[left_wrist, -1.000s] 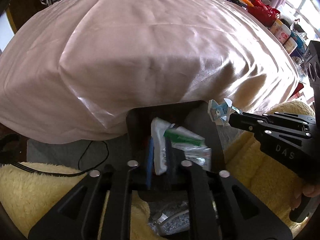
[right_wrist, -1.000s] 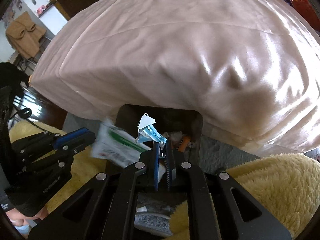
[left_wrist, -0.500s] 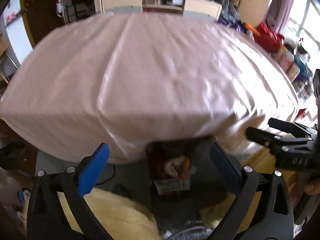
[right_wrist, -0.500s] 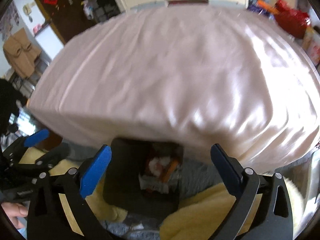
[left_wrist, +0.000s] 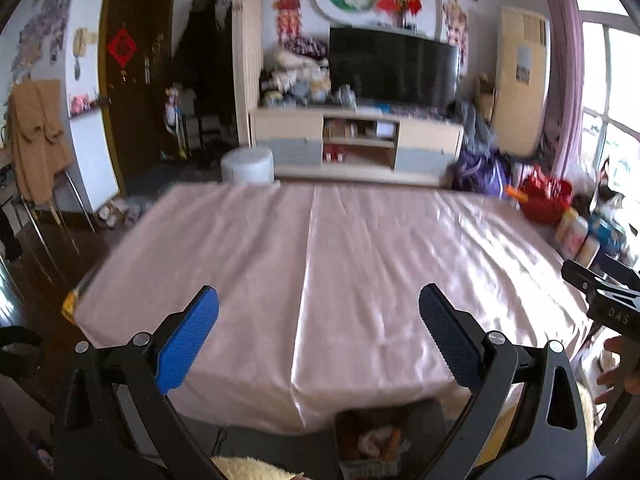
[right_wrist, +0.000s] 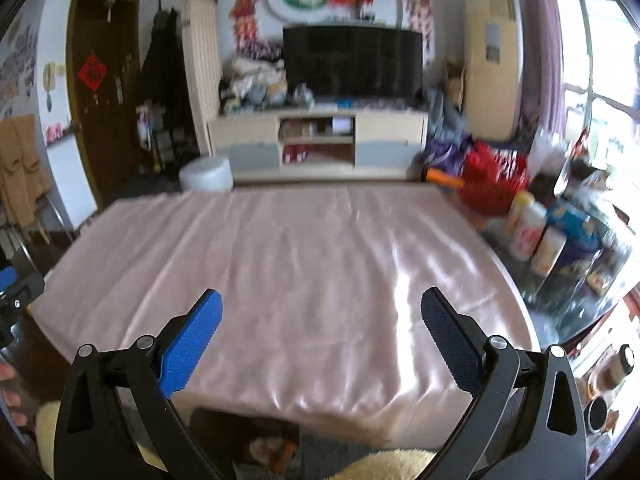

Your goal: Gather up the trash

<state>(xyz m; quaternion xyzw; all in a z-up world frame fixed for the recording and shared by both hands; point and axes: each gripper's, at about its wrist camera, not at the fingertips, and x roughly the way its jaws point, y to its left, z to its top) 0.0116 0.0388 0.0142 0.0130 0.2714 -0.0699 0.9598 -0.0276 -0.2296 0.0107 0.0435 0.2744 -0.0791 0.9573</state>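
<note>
Left wrist view shows one left gripper [left_wrist: 319, 312] with two fingers spread fully wide and nothing between the blue pads [left_wrist: 187, 340]; it grasps nothing and touches nothing. At the right edge of this view one part of the right gripper [left_wrist: 600, 296] appears, with a hand [left_wrist: 618, 368] under it. One dark trash bin [left_wrist: 372, 440] stands on the floor just below the near edge of the tabletop [left_wrist: 320, 280], and blurred trash [left_wrist: 376, 438] lies inside it. Right wrist view shows the right gripper [right_wrist: 321, 314] also released, its two fingers wide apart and holding nothing. The same bin [right_wrist: 256, 444] is low in this view, left of centre. One pink shiny cloth covers the tabletop, which is bare. Behind it stand one white round stool [left_wrist: 247, 166], one low TV cabinet [left_wrist: 356, 146] and one dark television [left_wrist: 394, 68]. One brown door [left_wrist: 128, 92] is at the left, and one window [left_wrist: 612, 120] at the right.
</note>
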